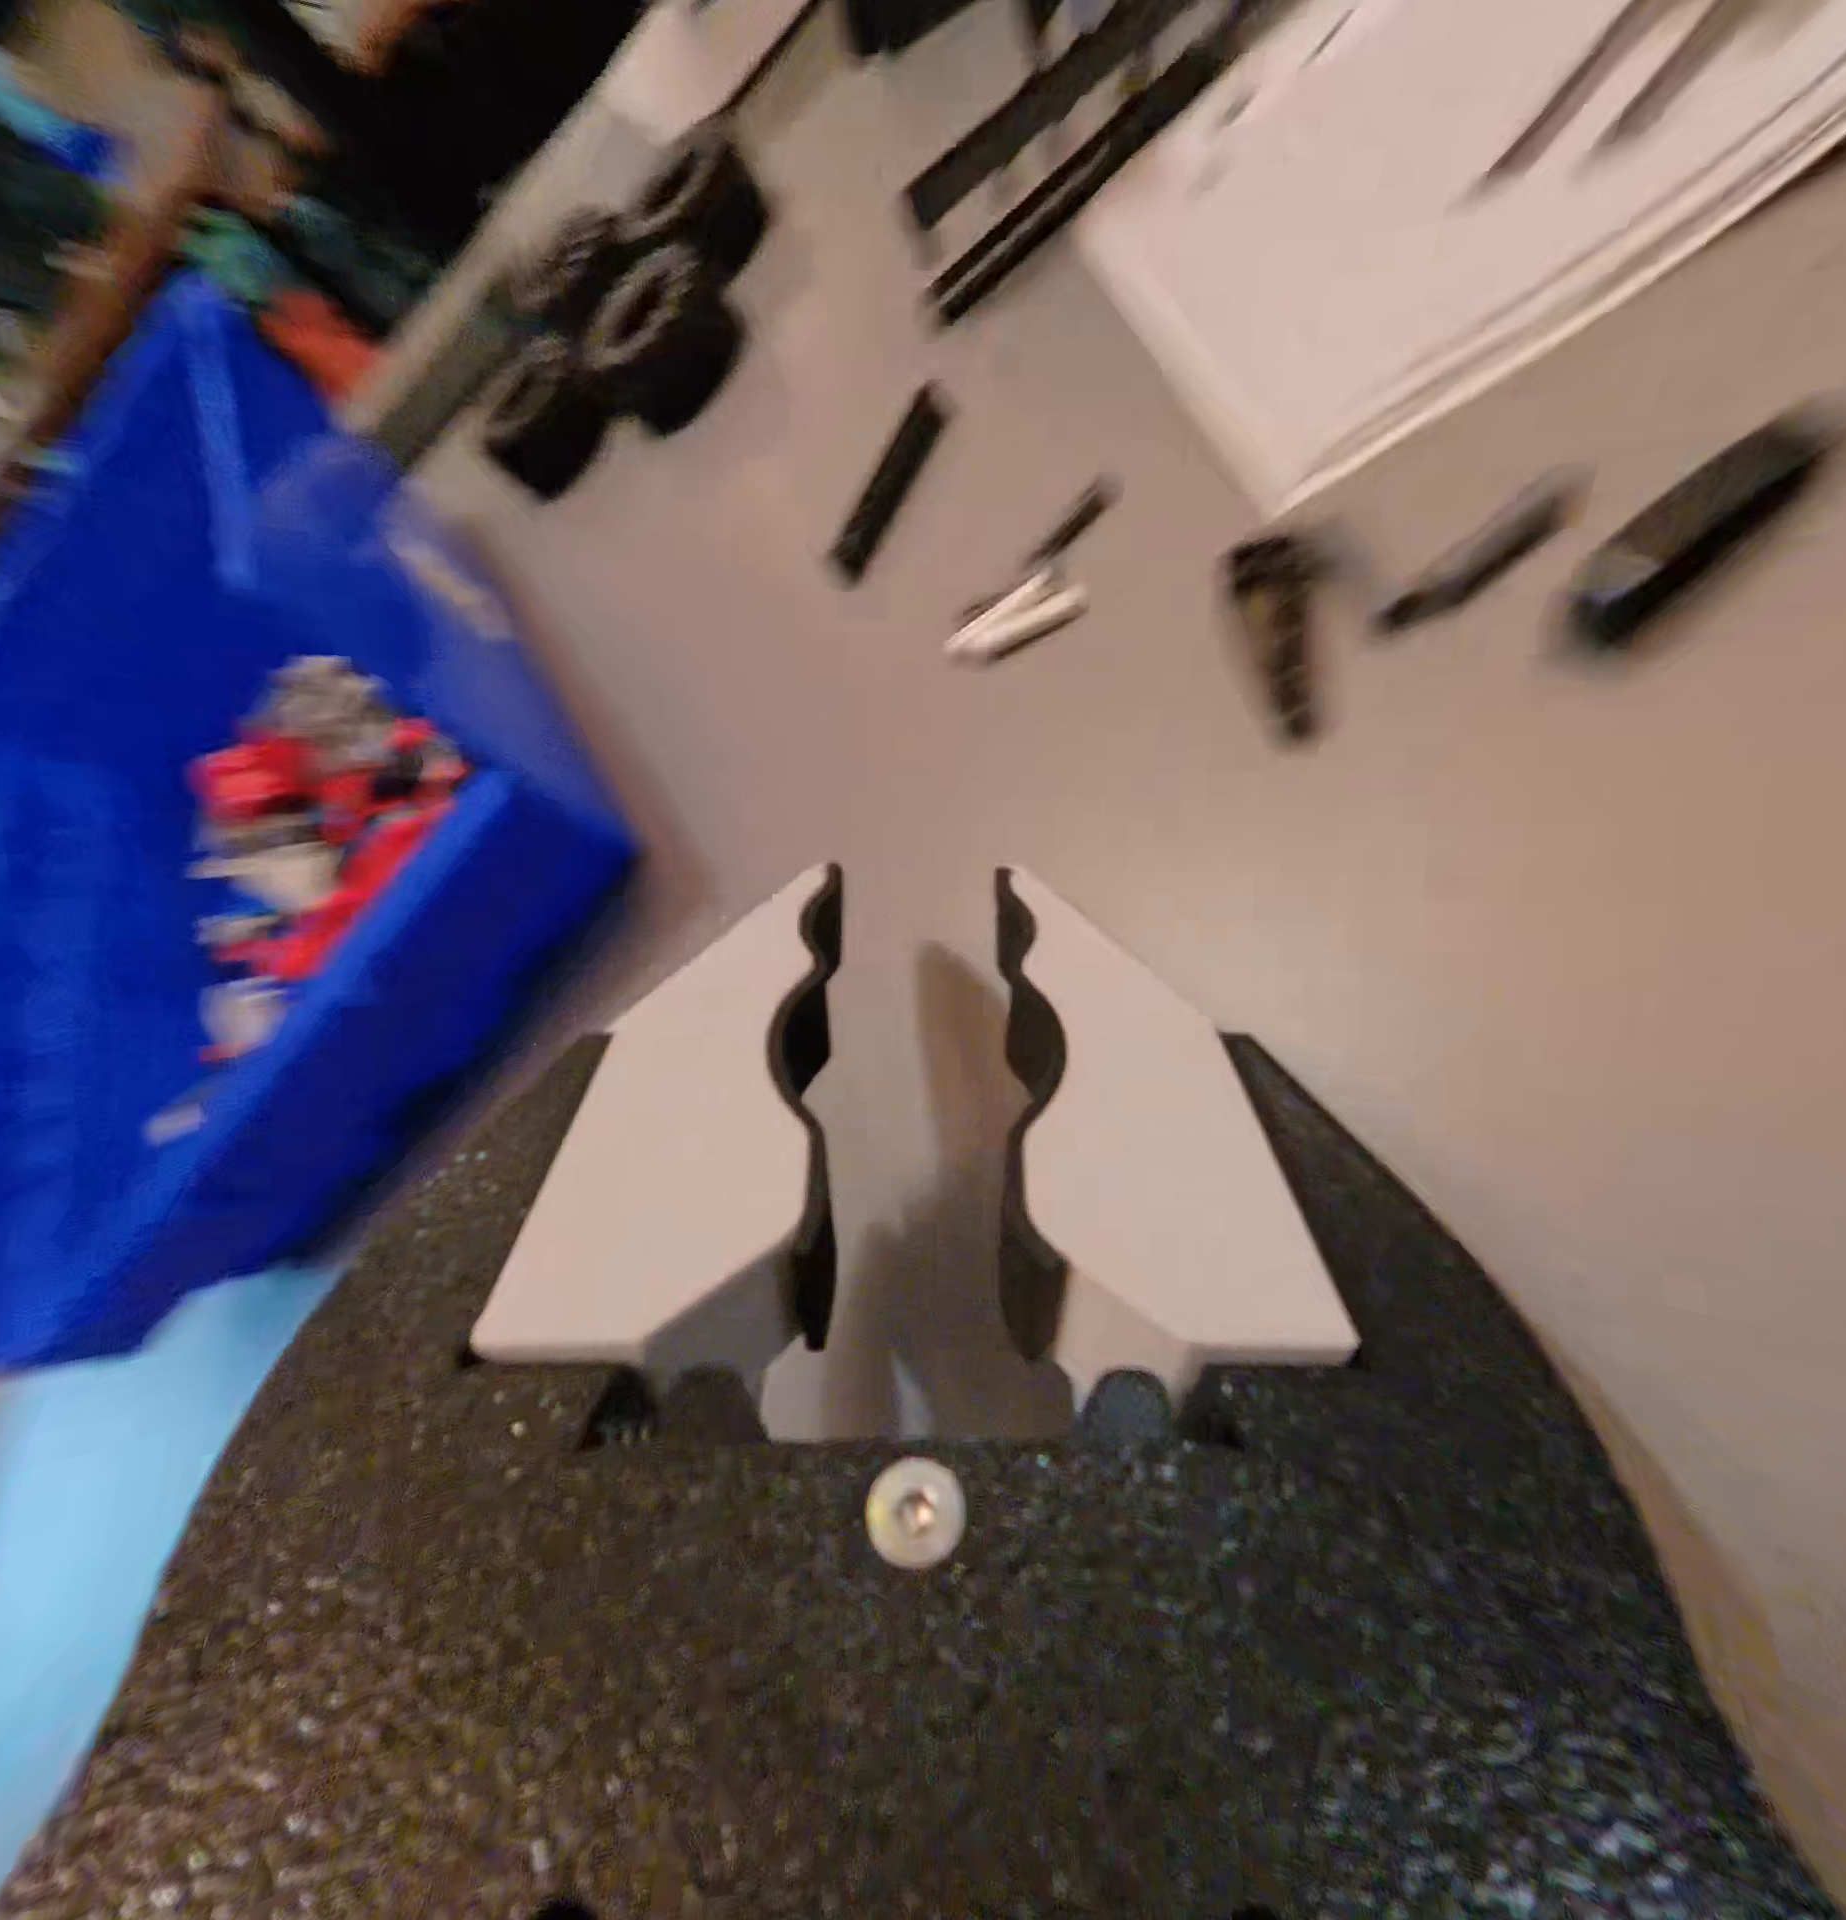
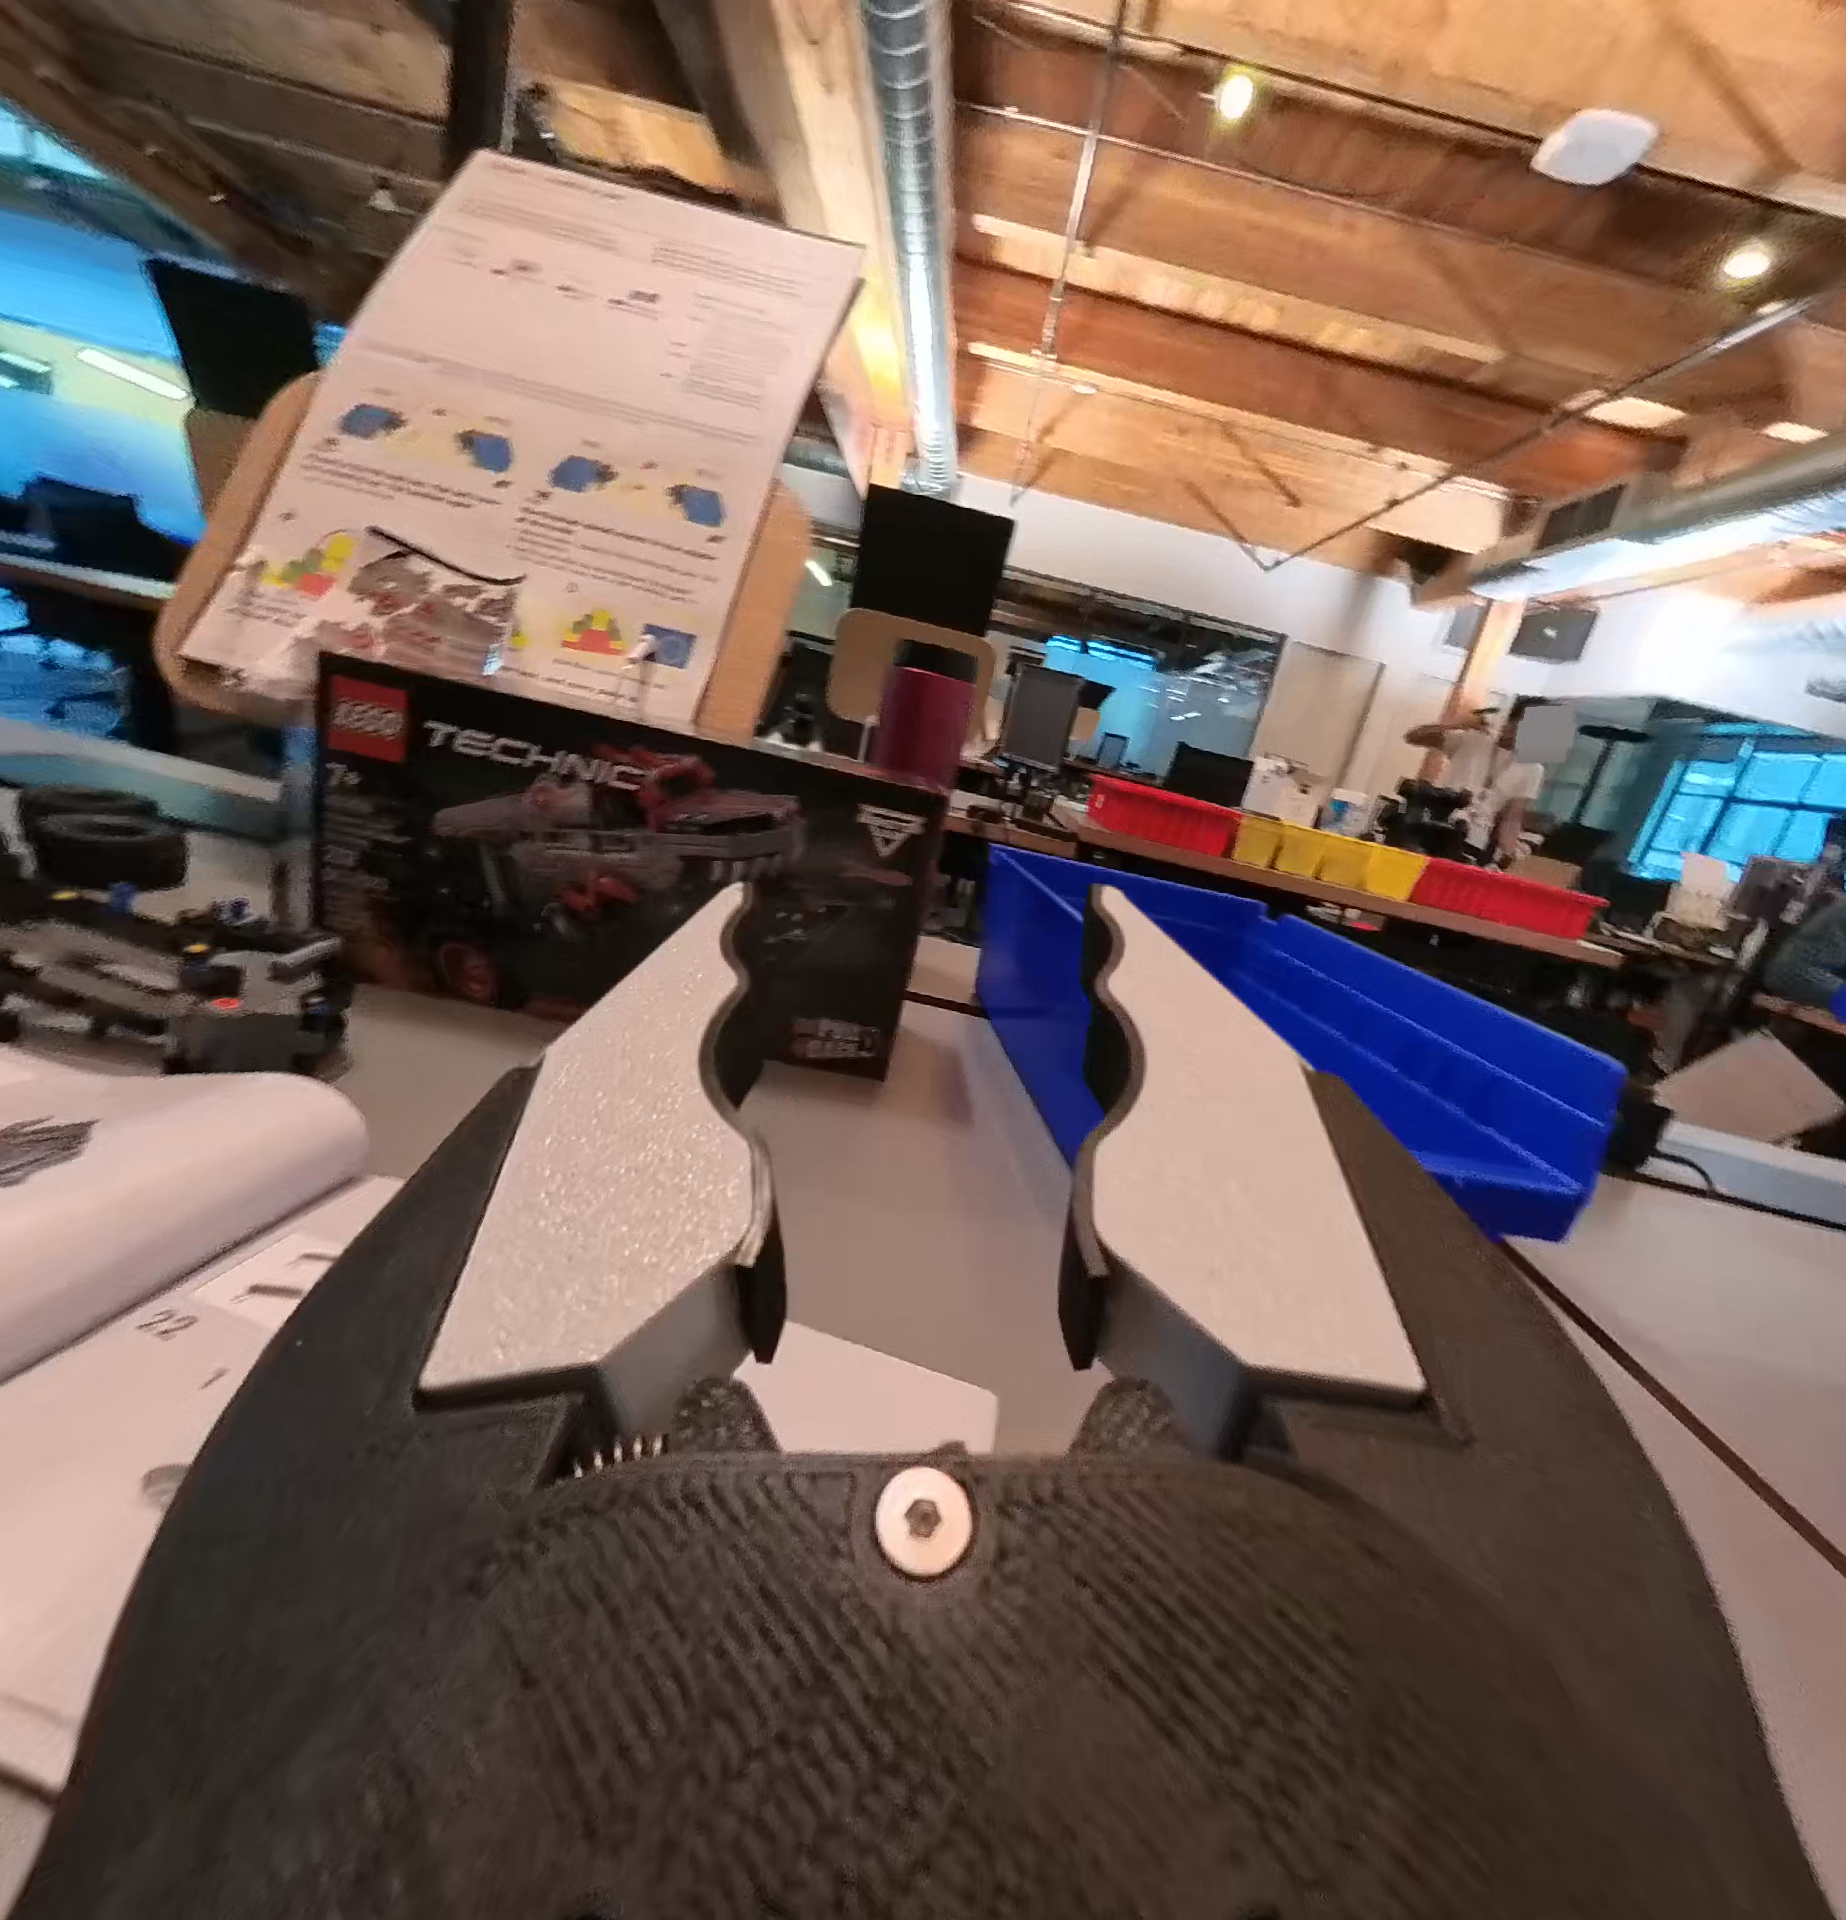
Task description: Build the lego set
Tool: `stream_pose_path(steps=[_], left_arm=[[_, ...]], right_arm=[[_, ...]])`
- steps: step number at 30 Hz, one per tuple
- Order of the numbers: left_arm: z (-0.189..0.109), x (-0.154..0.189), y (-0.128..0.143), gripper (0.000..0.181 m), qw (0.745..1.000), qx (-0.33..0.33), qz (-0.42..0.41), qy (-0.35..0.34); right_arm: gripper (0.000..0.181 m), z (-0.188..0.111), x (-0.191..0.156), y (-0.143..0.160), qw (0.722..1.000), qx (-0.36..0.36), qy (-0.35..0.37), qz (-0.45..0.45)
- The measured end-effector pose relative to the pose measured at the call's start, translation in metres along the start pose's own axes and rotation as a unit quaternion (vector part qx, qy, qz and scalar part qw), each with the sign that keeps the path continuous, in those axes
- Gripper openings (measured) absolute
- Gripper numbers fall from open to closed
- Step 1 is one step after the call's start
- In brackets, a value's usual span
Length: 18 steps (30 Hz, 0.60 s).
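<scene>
- Two grippers are in view, each seen from its own wrist camera, and neither holds anything.
- Left gripper hangs over a pale table, its jaws parted by a narrow gap with only bare tabletop showing between them.
- Beyond its tips lie scattered dark lego pieces, one light grey piece and a cluster of black tyres; the view is badly smeared, so their exact shapes are hard to tell.
- A blue bin with red and grey parts stands at the left in that view, and white pages lie at the upper right.
- Right gripper is spread wide and empty, held low above the table.
- Ahead of it stands the dark lego box, upright, with a printed sheet on a board propped behind it.
- A long blue bin lies to the right of the box.
- A partly built dark chassis and stacked tyres rest at the left, beside the open instruction booklet.
</scene>
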<state>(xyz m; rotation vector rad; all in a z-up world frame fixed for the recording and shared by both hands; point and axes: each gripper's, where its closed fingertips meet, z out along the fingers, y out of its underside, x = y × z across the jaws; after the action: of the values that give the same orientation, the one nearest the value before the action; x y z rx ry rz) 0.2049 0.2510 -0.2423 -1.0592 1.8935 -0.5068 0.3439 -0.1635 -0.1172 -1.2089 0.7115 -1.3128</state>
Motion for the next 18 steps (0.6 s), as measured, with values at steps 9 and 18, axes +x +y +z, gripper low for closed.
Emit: stream_pose_path(steps=[9, 18], left_arm=[[0.016, 0.058, -0.041, 0.042, 0.97, -0.005, -0.097, 0.222], [0.028, 0.054, -0.045, 0.012, 0.95, -0.018, -0.037, 0.31]], right_arm=[[0.055, -0.003, -0.034, -0.005, 0.996, 0.022, -0.047, -0.071], [0.05, -0.009, -0.014, -0.015, 0.998, 0.054, 0.0, -0.035]])
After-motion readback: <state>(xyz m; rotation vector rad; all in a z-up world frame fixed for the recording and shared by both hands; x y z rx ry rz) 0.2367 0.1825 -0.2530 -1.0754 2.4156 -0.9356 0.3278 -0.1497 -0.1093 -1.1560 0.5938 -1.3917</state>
